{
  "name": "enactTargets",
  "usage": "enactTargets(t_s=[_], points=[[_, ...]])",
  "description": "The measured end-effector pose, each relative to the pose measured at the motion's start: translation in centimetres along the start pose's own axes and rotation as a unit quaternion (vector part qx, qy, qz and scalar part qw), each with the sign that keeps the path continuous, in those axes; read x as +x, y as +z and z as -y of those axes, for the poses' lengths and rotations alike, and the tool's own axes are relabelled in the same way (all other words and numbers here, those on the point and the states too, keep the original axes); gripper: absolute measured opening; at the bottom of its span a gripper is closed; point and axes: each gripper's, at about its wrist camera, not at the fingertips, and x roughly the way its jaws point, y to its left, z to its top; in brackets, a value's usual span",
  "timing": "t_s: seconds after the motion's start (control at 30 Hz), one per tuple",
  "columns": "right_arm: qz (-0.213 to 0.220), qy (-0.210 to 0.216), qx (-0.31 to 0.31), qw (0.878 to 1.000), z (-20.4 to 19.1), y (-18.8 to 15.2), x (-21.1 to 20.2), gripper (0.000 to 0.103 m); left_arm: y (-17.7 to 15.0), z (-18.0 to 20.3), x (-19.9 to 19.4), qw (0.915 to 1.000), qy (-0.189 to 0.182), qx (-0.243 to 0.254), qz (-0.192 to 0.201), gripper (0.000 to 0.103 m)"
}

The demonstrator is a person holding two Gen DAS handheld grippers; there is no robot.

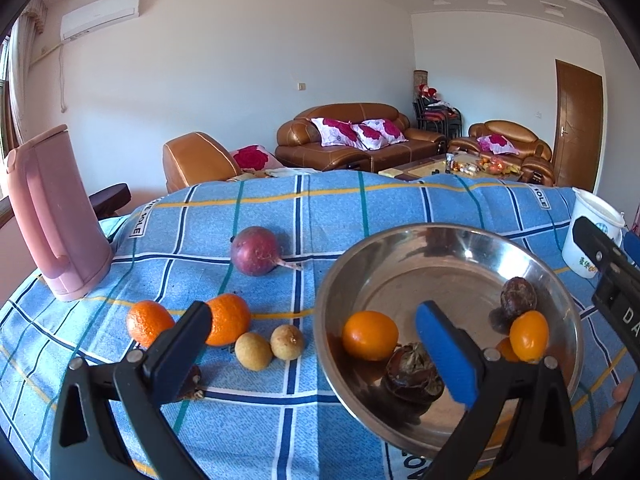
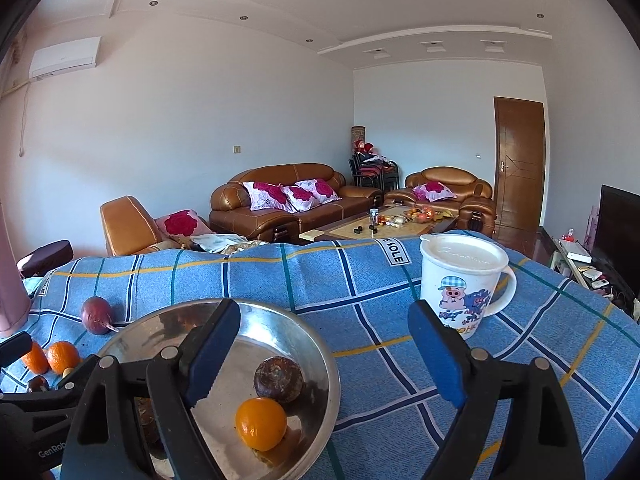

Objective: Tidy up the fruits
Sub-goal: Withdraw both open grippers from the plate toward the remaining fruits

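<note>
A steel bowl (image 1: pixel 560 300) on the blue checked cloth holds two oranges (image 1: pixel 370 341) and two dark wrinkled fruits (image 1: pixel 414 372). Left of it on the cloth lie two oranges (image 1: pixel 228 318), two tan longans (image 1: pixel 253 351), a purple passion fruit (image 1: pixel 255 251) and a dark fruit partly hidden behind my left finger. My left gripper (image 1: pixel 316 336) is open and empty, straddling the bowl's left rim. My right gripper (image 2: pixel 324 344) is open and empty above the bowl's right rim (image 2: pixel 316 340); the bowl shows an orange (image 2: pixel 261 423) and a dark fruit (image 2: pixel 279 379).
A pink jug (image 1: pixel 56 216) stands at the table's left. A white lidded cartoon mug (image 2: pixel 464 280) stands right of the bowl. Sofas and a coffee table lie beyond the table's far edge.
</note>
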Motion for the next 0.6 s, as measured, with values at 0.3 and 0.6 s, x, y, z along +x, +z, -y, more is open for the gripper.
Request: enactTargets(t_s=[0.3, 0.6], points=[[-0.006, -0.007, 0.001, 1.0, -0.7, -0.5, -1.3, 0.087, -0.9, -1.1, -1.3, 0.9999, 0.005, 0.008, 0.006, 0.103], [-0.016, -0.001, 0.006, 1.0, -2.2, -1.1, -2.4, 0.087, -1.6, -2.8, -2.3, 0.9998, 0.012, 0.014, 0.006, 0.103]])
